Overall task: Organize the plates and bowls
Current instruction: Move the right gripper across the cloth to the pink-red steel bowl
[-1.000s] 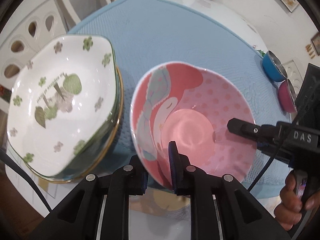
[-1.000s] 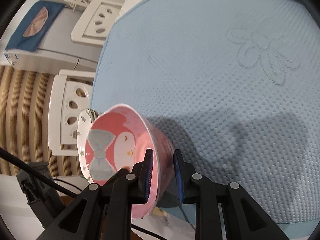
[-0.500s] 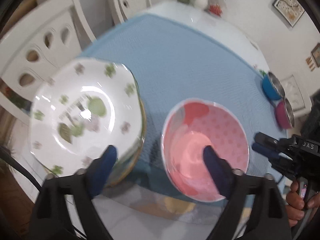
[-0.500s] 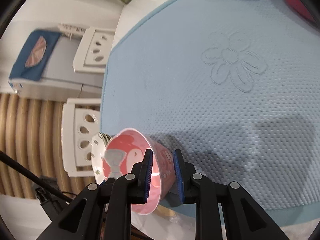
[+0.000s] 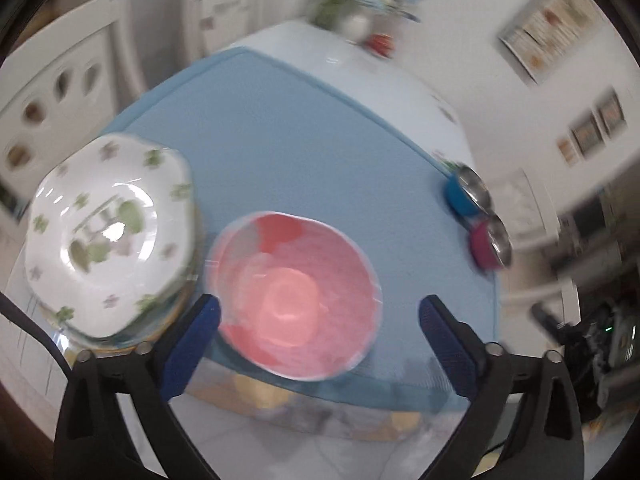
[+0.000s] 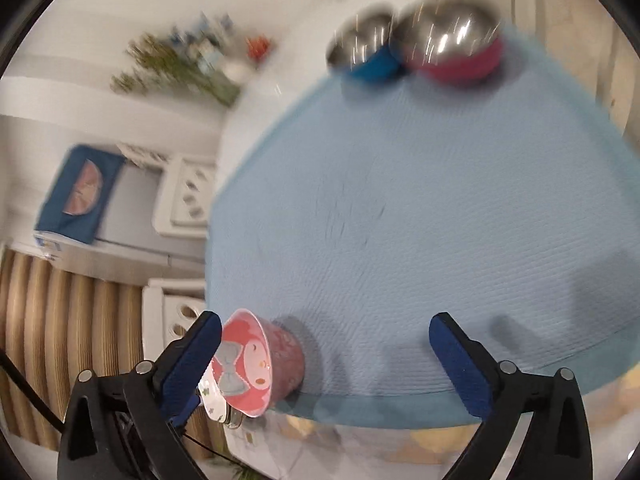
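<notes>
A pink cartoon bowl (image 5: 292,300) (image 6: 256,364) rests upright on the blue mat (image 5: 288,152) (image 6: 400,220) near its front edge. Right beside it on the left is a stack of white clover-pattern plates (image 5: 108,236) (image 6: 212,400). My left gripper (image 5: 319,308) hovers above the bowl, jaws opening wide. The bowl shows between its fingers and neither pad touches it. My right gripper (image 6: 325,322) has its jaws opening too, with only bare mat between them. The bowl sits by its left finger (image 6: 192,356). Both views are blurred.
Two steel-lined bowls, one blue (image 5: 466,196) (image 6: 368,52) and one magenta (image 5: 490,244) (image 6: 456,48), stand side by side at the mat's far right edge. White chairs (image 5: 60,92) stand left of the table. A plant and small items (image 5: 360,4) sit at its far end.
Both grippers released the pink bowl's rim and opened wide. The bowl now rests on the mat beside the plates. The left gripper rose. The right drew back and swung towards the steel bowls.
</notes>
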